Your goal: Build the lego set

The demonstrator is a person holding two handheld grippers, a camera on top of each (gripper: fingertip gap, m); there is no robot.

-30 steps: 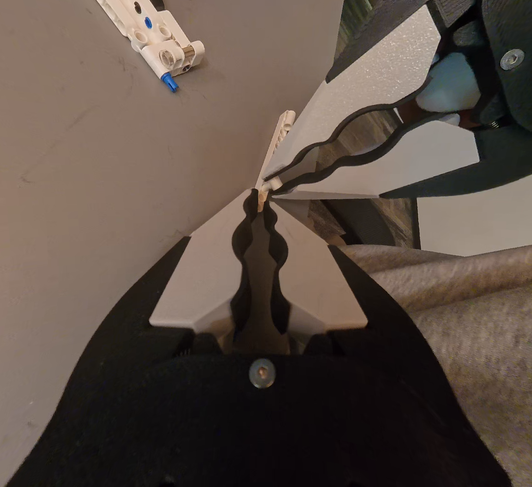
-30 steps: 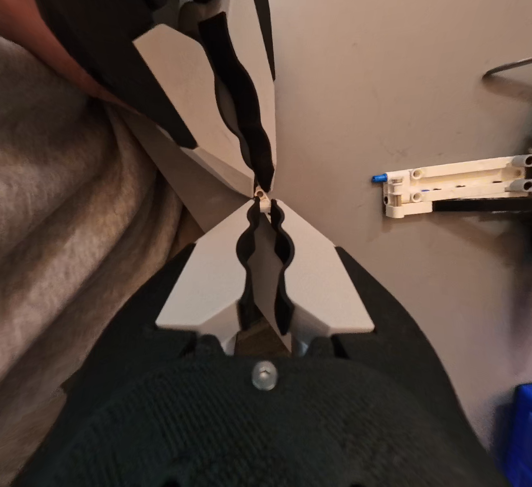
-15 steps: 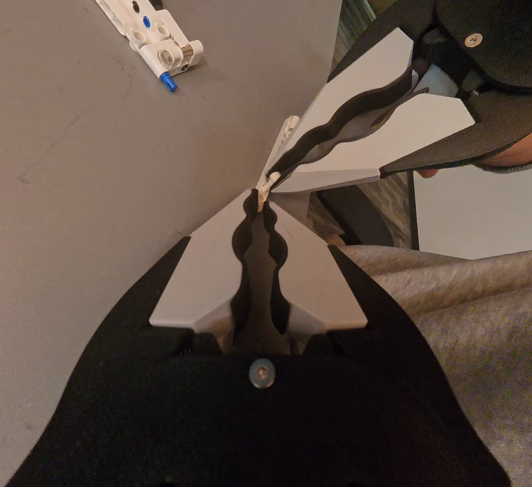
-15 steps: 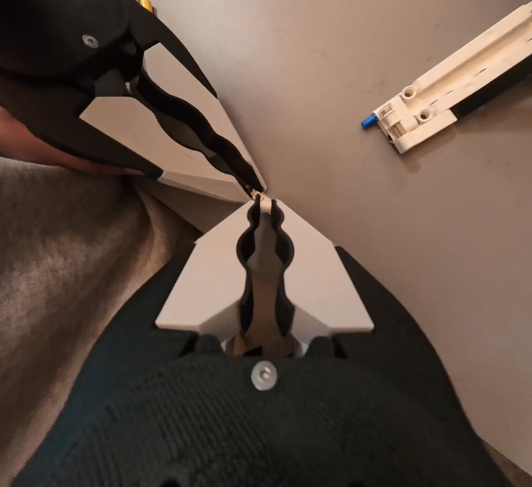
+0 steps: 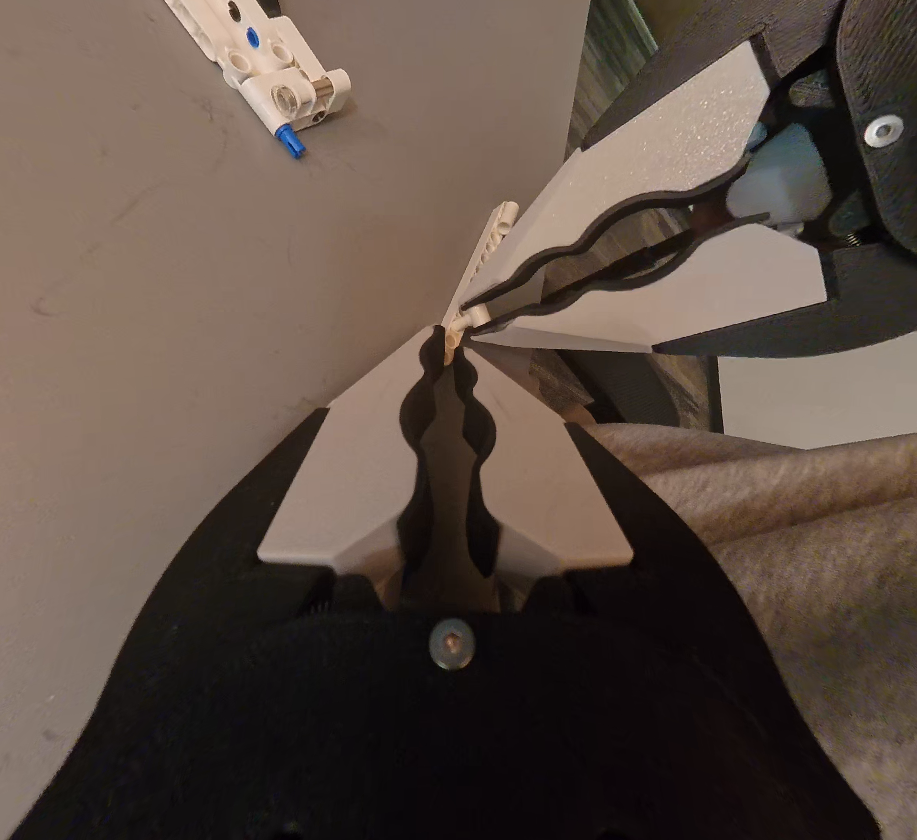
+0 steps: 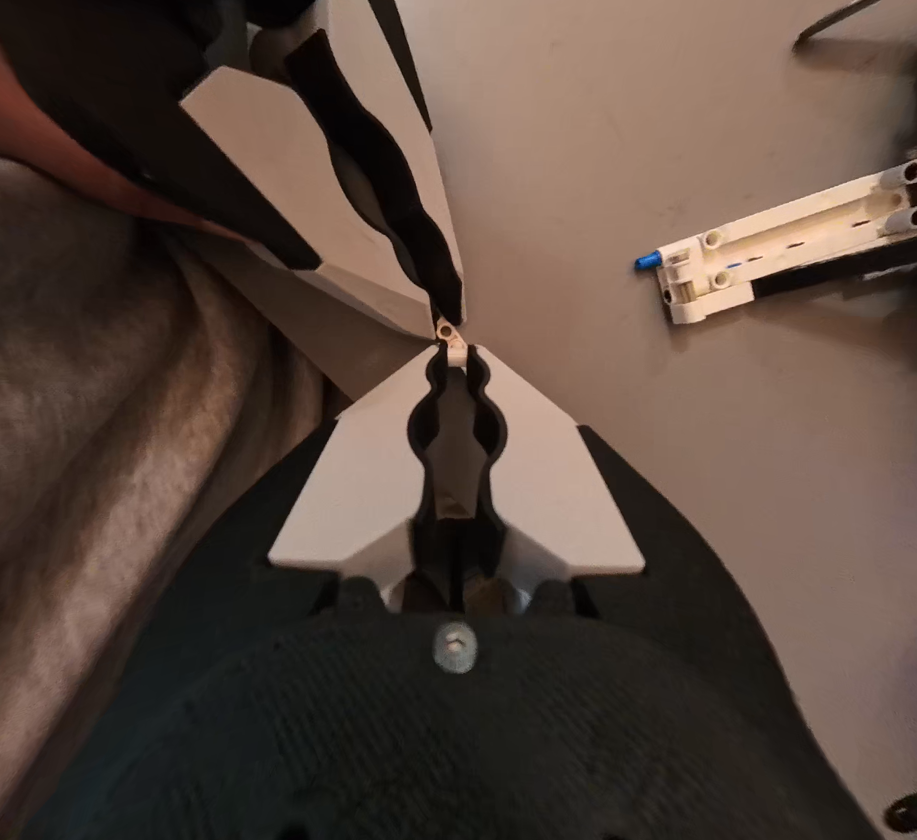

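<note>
My left gripper point(image 5: 449, 345) is shut on the lower end of a thin white beam point(image 5: 489, 255) that points up and away over the grey table point(image 5: 149, 320). My right gripper point(image 5: 471, 320) comes in from the right, shut on a small white connector point(image 5: 476, 316), and touches the beam's held end. In the right wrist view my right gripper point(image 6: 456, 350) pinches the connector point(image 6: 457, 353), which meets the beam's end point(image 6: 445, 331) under the left gripper's tips point(image 6: 446, 312). The joint itself is mostly hidden by the fingertips.
A long white lego assembly point(image 5: 238, 22) with a blue pin point(image 5: 293, 146) at its end lies on the table; it also shows in the right wrist view point(image 6: 794, 260). A thin metal rod point(image 6: 853, 7) lies beyond it. Grey clothing point(image 5: 744, 568) lies along the table edge. My two grippers' fingertips are within a few centimetres of each other.
The right gripper rolled about the held connector half a second ago and has rolled back to nearly its first pose. The left gripper and the beam have stayed still.
</note>
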